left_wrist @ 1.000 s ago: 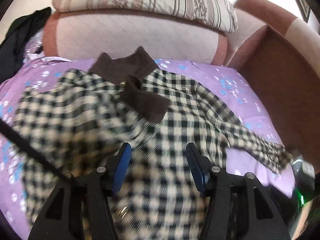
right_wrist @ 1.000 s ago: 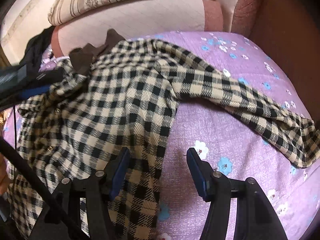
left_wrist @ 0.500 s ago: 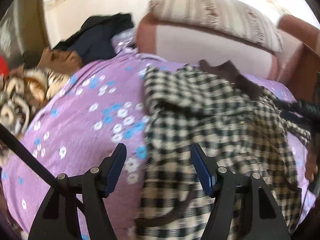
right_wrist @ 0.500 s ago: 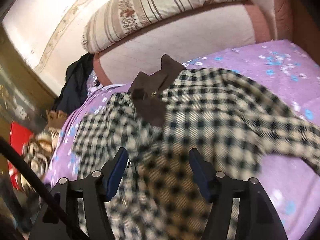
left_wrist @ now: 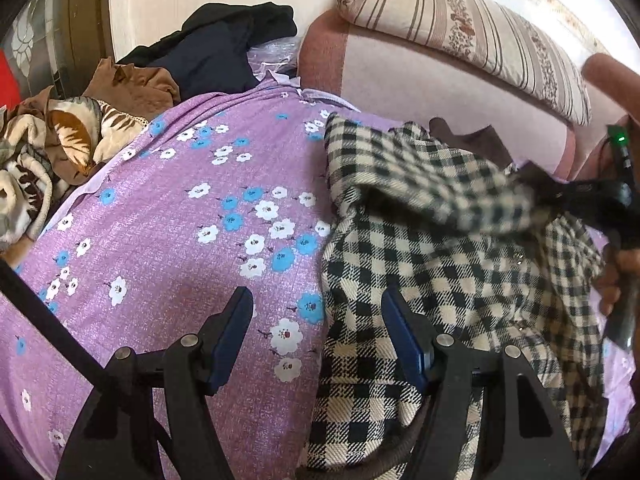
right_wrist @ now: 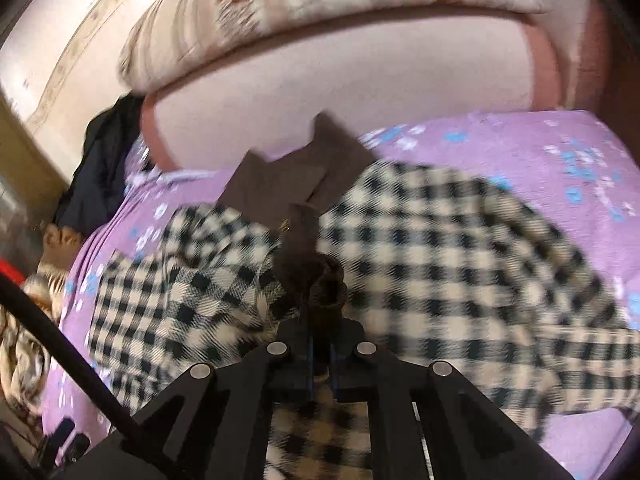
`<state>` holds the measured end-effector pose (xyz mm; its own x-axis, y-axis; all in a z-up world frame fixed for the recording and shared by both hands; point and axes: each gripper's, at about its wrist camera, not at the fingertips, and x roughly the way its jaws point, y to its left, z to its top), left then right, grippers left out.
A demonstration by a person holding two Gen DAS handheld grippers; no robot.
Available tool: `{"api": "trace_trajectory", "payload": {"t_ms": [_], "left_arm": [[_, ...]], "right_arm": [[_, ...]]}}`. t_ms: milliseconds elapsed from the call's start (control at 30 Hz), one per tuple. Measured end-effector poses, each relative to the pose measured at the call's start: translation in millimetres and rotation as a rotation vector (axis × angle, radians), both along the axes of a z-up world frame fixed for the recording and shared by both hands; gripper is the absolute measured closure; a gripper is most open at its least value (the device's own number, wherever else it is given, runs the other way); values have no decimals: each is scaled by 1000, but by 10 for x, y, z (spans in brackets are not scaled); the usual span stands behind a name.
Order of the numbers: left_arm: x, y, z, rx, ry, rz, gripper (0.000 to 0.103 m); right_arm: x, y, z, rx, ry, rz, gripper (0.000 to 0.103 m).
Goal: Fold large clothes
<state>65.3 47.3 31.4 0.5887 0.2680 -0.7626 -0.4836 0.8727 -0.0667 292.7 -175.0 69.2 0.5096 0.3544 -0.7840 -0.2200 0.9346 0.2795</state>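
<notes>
A black-and-cream checked coat with a brown collar lies on a purple flowered bedsheet. My left gripper is open and empty, just above the sheet at the coat's left edge; its right finger is over the fabric. My right gripper is shut on the coat's brown front edge below the collar. In the left wrist view the right gripper shows at far right, with the checked cloth bunched up against it.
A pink headboard with a striped pillow on top stands behind the coat. Dark clothes, a brown garment and a patterned blanket are piled at the left edge of the bed.
My right gripper has closed on the coat's brown front edge after being open above the coat. My left gripper has swung left from over the coat's middle to its left edge.
</notes>
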Motion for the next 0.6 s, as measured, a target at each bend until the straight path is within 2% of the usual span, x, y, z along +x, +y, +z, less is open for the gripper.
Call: {"api": "trace_trajectory", "payload": {"t_ms": [133,267,367,500,533,600], "left_arm": [[19,2,-77,9,28,2,38],[34,53,-176,-27,55,12,38],[64,70,-253,-51,82,12,38],[132,64,-432,-57,171,7,38],[143,83,-481,-71,190,7,38],[131,92,-489,-75,186,12,38]], "right_arm": [[49,-440,-112,-22,21,-150,97],[57,-689,-369,-4,87,-200,96],[5,-867,-452,5,99,-241,85],[-153,-1068,-261,-20,41,-310,83],[-245,-1079,-163,3,19,-313,82],[-474,-981,-31,124,20,-244,80]]}}
